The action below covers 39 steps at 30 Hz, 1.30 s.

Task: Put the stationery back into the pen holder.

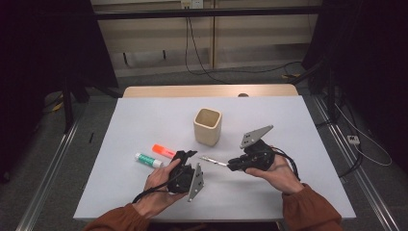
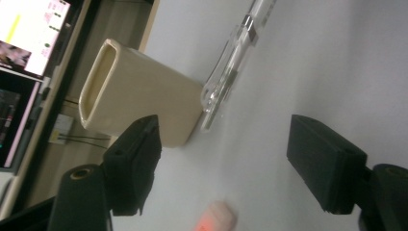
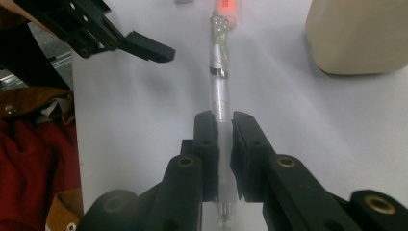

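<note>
lay broad and white under everything: table (image 1: 144, 192), with the cream pen holder (image 1: 208, 126) upright near its middle, mouth open to the top, likely meant to take the loose writing things.

worked from the near edge, both hands on hand-held tools. left of and nearer than the pen holder, left gripper (image 1: 187, 155) hung low over the table top, jaws well apart with nothing between them, only bare table there in the left gripper view; aimed towards the orange highlighter (image 1: 163, 150) just beyond its tips, probably to take that one next. right of and nearer than the pen holder, right gripper (image 1: 230, 166) pinched narrow on the clear pen (image 3: 220, 72), pads pressing the barrel from both sides close to one end, as seen in the right gripper view. held level and low, pen pointing away from the right gripper towards the left one, long end free; gripped near the end perhaps so that the free length could be tipped up and dropped into the holder's mouth.

rested farther left of the pen holder, beside the highlighter: green-and-white glue stick (image 1: 148, 160), flat on the table, untouched.

smallest: a metal band (image 3: 219, 72) round the pen's middle.
</note>
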Tool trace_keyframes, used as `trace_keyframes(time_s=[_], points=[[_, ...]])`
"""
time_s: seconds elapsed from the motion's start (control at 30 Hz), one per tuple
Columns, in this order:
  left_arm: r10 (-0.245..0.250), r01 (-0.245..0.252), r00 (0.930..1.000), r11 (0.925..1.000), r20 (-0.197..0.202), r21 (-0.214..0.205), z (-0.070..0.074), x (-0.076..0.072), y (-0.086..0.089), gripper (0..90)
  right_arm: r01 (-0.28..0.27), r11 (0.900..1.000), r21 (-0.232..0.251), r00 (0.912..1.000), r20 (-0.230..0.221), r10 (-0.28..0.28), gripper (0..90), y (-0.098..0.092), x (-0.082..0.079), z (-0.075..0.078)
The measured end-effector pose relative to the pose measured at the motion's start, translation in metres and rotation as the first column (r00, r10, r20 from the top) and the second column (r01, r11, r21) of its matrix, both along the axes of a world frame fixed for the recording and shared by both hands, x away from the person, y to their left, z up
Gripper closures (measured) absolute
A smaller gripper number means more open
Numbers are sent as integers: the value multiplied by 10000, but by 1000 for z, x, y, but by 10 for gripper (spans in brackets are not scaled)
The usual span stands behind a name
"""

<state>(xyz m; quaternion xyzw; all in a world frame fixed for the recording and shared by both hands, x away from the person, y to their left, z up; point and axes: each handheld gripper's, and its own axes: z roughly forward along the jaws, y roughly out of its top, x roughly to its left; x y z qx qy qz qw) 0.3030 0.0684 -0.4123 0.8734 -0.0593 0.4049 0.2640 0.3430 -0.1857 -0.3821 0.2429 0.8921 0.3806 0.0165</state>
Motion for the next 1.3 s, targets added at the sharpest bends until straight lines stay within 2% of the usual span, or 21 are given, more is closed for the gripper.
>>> trace_keyframes(time_s=[0.1, 0.17, 0.2, 0.33, 0.43, 0.6, 0.63, 0.7, 0.8, 0.9, 0.93, 0.97, 1.0, 1.03, 1.07, 1.13, 1.2, 1.23, 1.3], points=[[-86, 76, 9991, 9997, 407, 243, -2, -3, -5, 372, -3, 10000, 42, 10000, -15, 3, 813, 3, -1, 1], [-199, 169, 9977, 9988, 646, 463, -3, -5, -9, 442, -110, 9999, 1, 9999, 90, 110, 813, 5, -1, 2], [-307, 251, 9955, 9977, 897, 626, -3, -5, -11, 456, -122, 9999, 6, 9999, 112, 122, 813, 6, -1, 3], [-415, 293, 9895, 9956, 1382, 894, -7, -8, -17, 512, -215, 9998, 33, 9997, 133, 215, 813, 11, -1, 5], [-542, 337, 9826, 9926, 1777, 1166, -8, -10, -20, 541, -288, 9996, 46, 9995, 161, 288, 813, 14, -2, 5], [-804, 496, 9733, 9882, 2149, 1450, -10, -13, -24, 586, -389, 9992, 12, 9992, 107, 389, 813, 18, -1, 4], [-868, 592, 9746, 9889, 2067, 1363, -11, -13, -25, 589, -368, 9993, 21, 9992, 123, 368, 813, 19, -1, 4], [-906, 588, 9722, 9870, 2160, 1495, -10, -14, -26, 598, -411, 9992, 14, 9991, 122, 411, 813, 21, -1, 4], [-1026, 723, 9705, 9871, 2182, 1426, -11, -16, -28, 617, -448, 9990, 14, 9989, 161, 448, 813, 22, -1, 4], [-1133, 778, 9656, 9847, 2339, 1558, -11, -18, -31, 638, -483, 9988, 17, 9988, 124, 483, 813, 24, -1, 3], [-1142, 805, 9688, 9844, 2201, 1564, -11, -18, -32, 643, -474, 9989, 25, 9988, 96, 474, 813, 24, -1, 3], [-1188, 822, 9669, 9828, 2258, 1651, -11, -18, -33, 654, -476, 9989, 37, 9988, 88, 476, 813, 24, -1, 3], [-1197, 840, 9688, 9824, 2172, 1666, -11, -18, -33, 675, -448, 9990, 43, 9990, 62, 447, 813, 24, -1, 3], [-1250, 879, 9676, 9813, 2194, 1713, -11, -18, -33, 707, -469, 9989, 48, 9989, 45, 469, 813, 24, -1, 3], [-1271, 925, 9670, 9827, 2208, 1607, -12, -19, -33, 745, -460, 9989, 47, 9989, 51, 459, 813, 24, -1, 2], [-1222, 837, 9658, 9817, 2289, 1710, -12, -19, -34, 757, -442, 9990, 79, 9990, 53, 441, 813, 24, 0, 2], [-1176, 810, 9675, 9828, 2238, 1661, -14, -19, -35, 765, -411, 9990, 187, 9992, 23, 410, 813, 23, 0, 1], [-1167, 776, 9658, 9821, 2314, 1715, -14, -18, -35, 772, -337, 9991, 258, 9994, 5, 337, 812, 23, 0, 0], [-1101, 730, 9695, 9826, 2191, 1709, -15, -17, -36, 776, -278, 9991, 334, 9996, 64, 276, 811, 22, 0, -1]])
